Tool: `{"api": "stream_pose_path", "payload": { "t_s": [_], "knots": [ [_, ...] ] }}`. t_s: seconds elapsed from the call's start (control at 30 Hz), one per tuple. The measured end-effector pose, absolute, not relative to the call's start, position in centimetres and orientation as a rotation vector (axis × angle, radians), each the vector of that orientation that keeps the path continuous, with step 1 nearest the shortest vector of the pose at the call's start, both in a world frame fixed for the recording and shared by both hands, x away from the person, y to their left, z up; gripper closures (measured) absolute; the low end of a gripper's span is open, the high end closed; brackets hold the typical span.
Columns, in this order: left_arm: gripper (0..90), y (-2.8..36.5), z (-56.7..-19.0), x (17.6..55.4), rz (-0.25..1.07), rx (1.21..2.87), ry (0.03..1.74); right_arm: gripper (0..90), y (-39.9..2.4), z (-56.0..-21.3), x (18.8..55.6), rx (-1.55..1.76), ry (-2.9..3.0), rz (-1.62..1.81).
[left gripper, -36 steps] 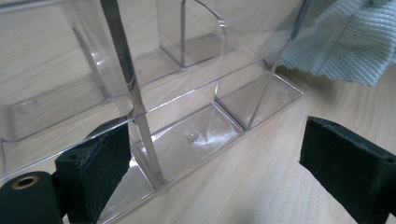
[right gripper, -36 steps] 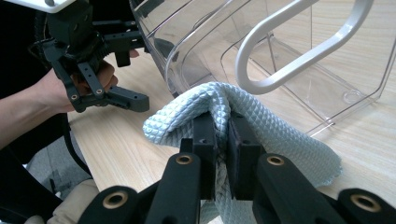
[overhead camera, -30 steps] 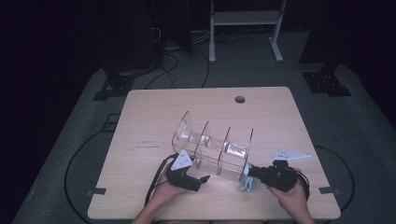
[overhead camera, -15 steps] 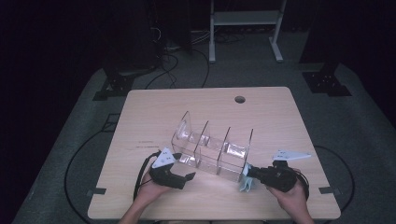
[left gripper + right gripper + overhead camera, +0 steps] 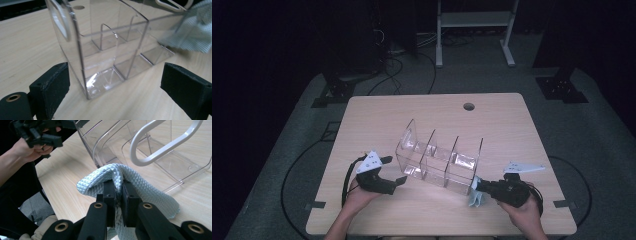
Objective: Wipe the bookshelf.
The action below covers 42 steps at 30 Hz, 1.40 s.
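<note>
A clear acrylic organizer (image 5: 439, 160) with several compartments stands slantwise in the middle of the wooden table (image 5: 377, 115). My left gripper (image 5: 401, 180) is open just off its near left corner. In the left gripper view that corner (image 5: 105, 50) stands a little beyond the wide-apart jaws, and nothing touches the pads (image 5: 53, 85). My right gripper (image 5: 477, 187) is at the organizer's right end, shut on a light blue quilted cloth (image 5: 145, 192). The cloth bunches up against the clear wall below a white handle (image 5: 162, 147).
A round cable hole (image 5: 469, 106) is in the table's far edge. Bare wood lies to the left of and behind the organizer. Dark floor with cables and a white stand (image 5: 472, 20) lies beyond the table.
My left hand has drawn its gripper to the left, away from the organizer's near corner. The right gripper and the cloth have stayed where they were.
</note>
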<state>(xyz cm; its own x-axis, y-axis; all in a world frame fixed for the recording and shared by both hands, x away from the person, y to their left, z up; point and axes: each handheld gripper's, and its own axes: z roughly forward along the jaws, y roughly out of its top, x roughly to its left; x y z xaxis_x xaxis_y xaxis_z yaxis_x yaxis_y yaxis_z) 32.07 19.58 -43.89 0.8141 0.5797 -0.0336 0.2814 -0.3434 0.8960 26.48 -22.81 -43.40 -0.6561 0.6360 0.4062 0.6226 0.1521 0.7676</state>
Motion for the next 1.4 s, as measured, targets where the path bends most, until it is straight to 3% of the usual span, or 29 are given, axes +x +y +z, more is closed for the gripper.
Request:
{"api": "stream_pose_path", "payload": {
  "t_s": [0.43, 0.5, 0.87, 1.4],
  "knots": [
    [9.1, 18.4, -43.9, 35.0, 0.314, 1.939, 0.622, 82.7, -22.7, -43.6, 26.1, 1.309, 2.385, 1.583],
    [12.9, 18.2, -43.9, 35.0, 0.305, 1.936, 0.600, 82.7, -22.7, -43.7, 26.2, 1.306, 2.381, 1.585],
    [12.3, 17.5, -44.1, 34.2, 0.295, 1.939, 0.603, 82.7, -23.4, -43.5, 26.8, 1.335, 2.361, 1.558],
    [13.1, 14.3, -43.8, 32.6, 0.256, 1.981, 0.483, 82.8, -28.7, -43.5, 28.6, 1.495, 2.193, 1.532]
  ]
}}
